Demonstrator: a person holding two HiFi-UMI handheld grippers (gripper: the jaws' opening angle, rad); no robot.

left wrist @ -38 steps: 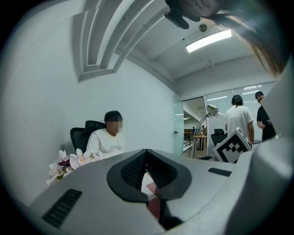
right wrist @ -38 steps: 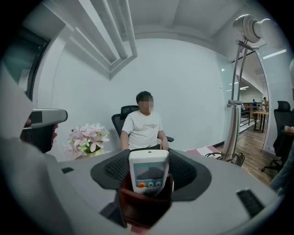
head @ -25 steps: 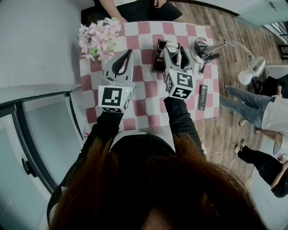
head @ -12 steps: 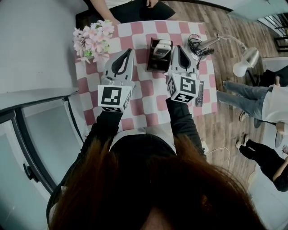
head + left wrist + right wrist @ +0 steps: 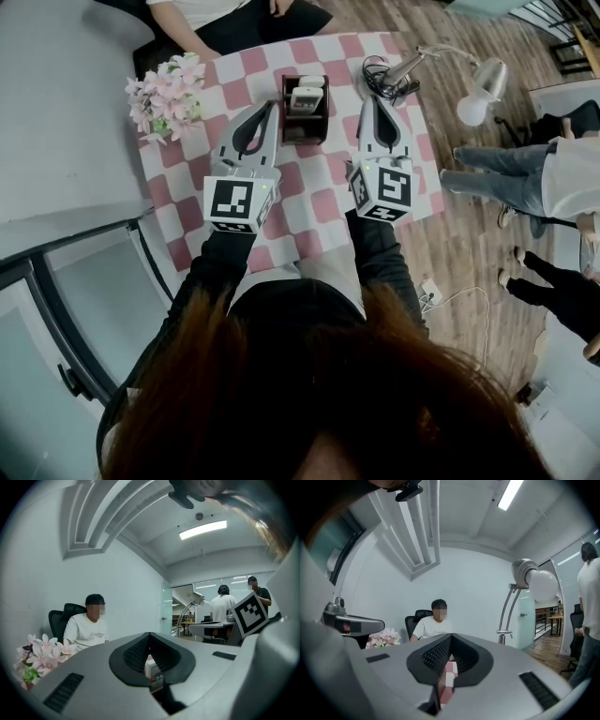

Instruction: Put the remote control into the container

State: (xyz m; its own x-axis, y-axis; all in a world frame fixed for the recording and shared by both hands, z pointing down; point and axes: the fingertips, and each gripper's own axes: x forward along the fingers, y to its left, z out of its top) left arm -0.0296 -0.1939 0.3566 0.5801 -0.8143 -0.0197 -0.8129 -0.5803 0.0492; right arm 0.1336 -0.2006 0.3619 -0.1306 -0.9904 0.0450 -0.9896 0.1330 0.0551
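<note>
A white remote control (image 5: 304, 98) lies in the dark container (image 5: 306, 132) at the far middle of the pink-and-white checkered table (image 5: 309, 202). My left gripper (image 5: 273, 106) hovers just left of the container, shut and empty. My right gripper (image 5: 367, 97) hovers to its right, shut with nothing between its fingers. In the left gripper view the shut left gripper (image 5: 150, 634) points at the remote control (image 5: 153, 673), which shows in the gap below the tips. In the right gripper view only checkered cloth (image 5: 449, 680) shows behind the shut right gripper (image 5: 451, 637).
A bunch of pink flowers (image 5: 164, 94) stands at the table's far left. A desk lamp (image 5: 473, 92) and its cable (image 5: 377, 70) sit at the far right corner. A person (image 5: 234, 14) sits beyond the far edge; other people (image 5: 525, 178) stand to the right.
The right gripper stood open at the container with the remote between its jaws; it has shut empty and drawn back to the right. The remote stays in the container. Both grippers rose slightly.
</note>
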